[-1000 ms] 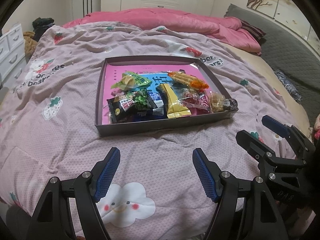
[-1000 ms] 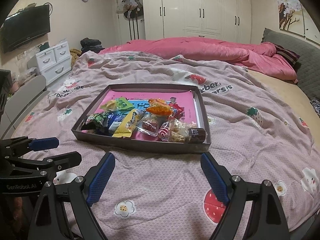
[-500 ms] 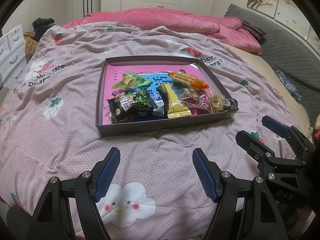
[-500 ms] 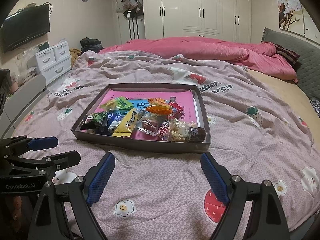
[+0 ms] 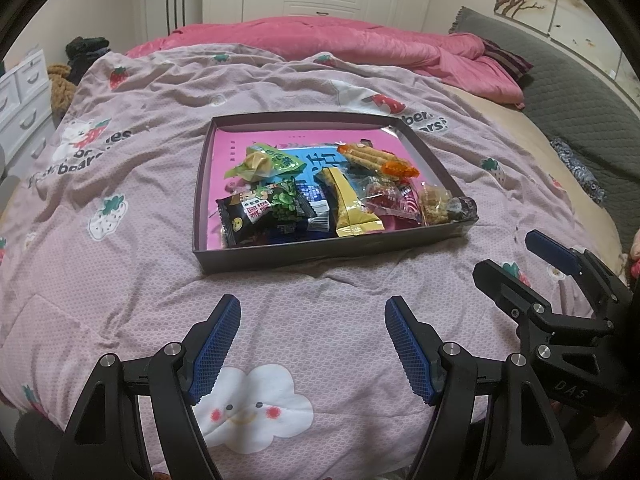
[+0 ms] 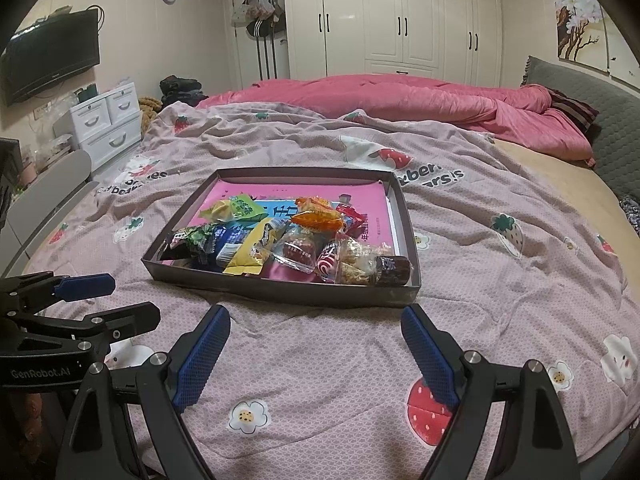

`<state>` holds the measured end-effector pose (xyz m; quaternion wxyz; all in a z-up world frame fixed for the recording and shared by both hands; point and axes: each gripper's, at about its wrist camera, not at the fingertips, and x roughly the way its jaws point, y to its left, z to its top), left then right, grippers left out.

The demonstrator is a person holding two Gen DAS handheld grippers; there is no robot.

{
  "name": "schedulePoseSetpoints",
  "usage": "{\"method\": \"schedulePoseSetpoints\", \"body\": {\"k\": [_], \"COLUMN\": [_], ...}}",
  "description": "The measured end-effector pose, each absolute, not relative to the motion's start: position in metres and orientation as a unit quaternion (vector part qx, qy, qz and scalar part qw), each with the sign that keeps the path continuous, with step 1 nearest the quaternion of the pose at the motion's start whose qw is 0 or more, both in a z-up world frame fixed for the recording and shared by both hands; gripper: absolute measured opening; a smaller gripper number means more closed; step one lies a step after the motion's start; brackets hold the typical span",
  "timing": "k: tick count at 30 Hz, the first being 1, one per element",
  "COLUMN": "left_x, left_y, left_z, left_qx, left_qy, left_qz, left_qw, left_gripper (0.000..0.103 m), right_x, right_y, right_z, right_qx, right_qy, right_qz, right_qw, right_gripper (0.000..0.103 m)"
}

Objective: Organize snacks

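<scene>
I am looking down my two tools at a bed with a pink strawberry blanket (image 5: 132, 264). In the middle of both pictures sits a flat dark box (image 5: 320, 250), and all the snacks I can see lie inside it, bunched toward its near side on a pink sheet. A black bag with green leaves on it (image 5: 266, 214) is at the near left of the box, a yellow packet (image 5: 350, 210) lies next to it, a green packet (image 5: 266, 162) sits further back, and an orange packet (image 5: 376, 159) is at the back right. A few clear wrapped sweets (image 6: 352, 266) press against the near right corner. They lie on top of each other in a heap, not in rows, so I think the box is there to keep them together on the soft bed. My left tool (image 5: 312, 346) is wide open and holds nothing; it hangs over the blanket, short of the box. My right tool (image 6: 316, 354) is wide open too, empty, and also short of the box. I cannot tell if the heap is waiting to be sorted or if the snacks were just gathered here.
</scene>
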<state>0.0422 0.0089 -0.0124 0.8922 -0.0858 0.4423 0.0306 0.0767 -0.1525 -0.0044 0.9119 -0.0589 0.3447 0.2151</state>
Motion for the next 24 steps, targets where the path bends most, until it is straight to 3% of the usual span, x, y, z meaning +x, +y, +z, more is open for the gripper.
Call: {"method": "schedulePoseSetpoints", "body": {"k": [24], "left_x": [0.0438], "left_y": [0.0118], "left_z": [-0.0109], "left_qx": [-0.084], "left_qy": [0.443], "left_qz": [0.046], "left_qw": [0.891], "left_gripper": [0.076], "right_x": [0.0775], "right_y": [-0.1533], "right_z": [-0.0037], "right_qx": [-0.059], "right_qy": [0.345], "right_qz": [0.213], "right_qw": [0.912], "right_gripper": [0.087]}}
